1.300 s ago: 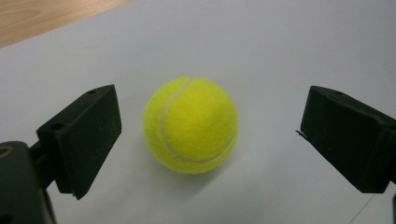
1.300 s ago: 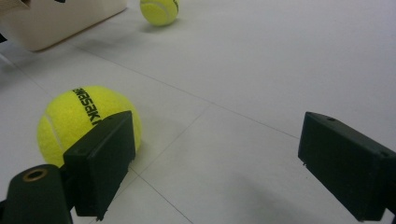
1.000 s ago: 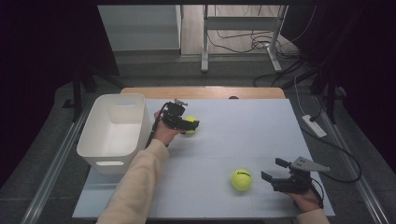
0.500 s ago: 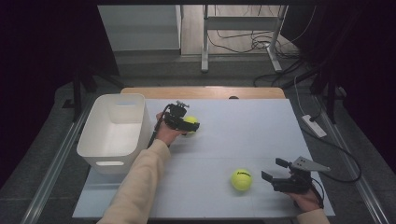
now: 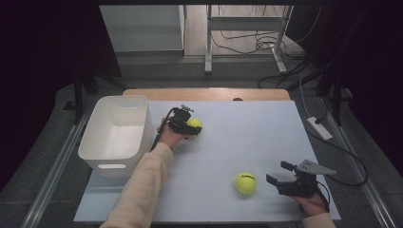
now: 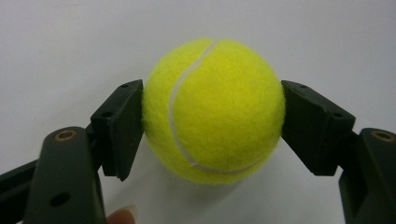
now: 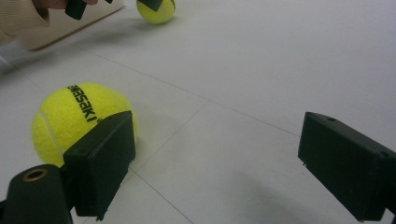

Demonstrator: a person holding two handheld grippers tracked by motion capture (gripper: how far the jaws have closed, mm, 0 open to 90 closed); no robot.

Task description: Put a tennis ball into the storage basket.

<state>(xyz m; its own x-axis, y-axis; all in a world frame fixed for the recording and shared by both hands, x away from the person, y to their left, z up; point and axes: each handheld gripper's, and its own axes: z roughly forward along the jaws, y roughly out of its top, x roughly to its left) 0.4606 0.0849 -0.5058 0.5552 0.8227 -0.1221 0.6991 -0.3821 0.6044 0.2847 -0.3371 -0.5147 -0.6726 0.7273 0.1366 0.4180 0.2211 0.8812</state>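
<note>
The left gripper (image 5: 189, 127) has just closed its jaws on a tennis ball (image 6: 214, 110), centre of the left gripper view, both pads pressing its sides. The right gripper (image 5: 280, 173), lower right, stands open.

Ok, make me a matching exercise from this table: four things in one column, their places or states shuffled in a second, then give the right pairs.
Things:
1. left gripper
2. right gripper
3. white bin
4. printed tennis ball

Places or states:
A. lies free on the table, just left of open jaws
B. stands at the table's left edge
C. jaws wide apart, nothing between them
D. jaws just closed, pads pressing a tennis ball

Pairs: 1-D, 2-C, 3-B, 4-A
</note>
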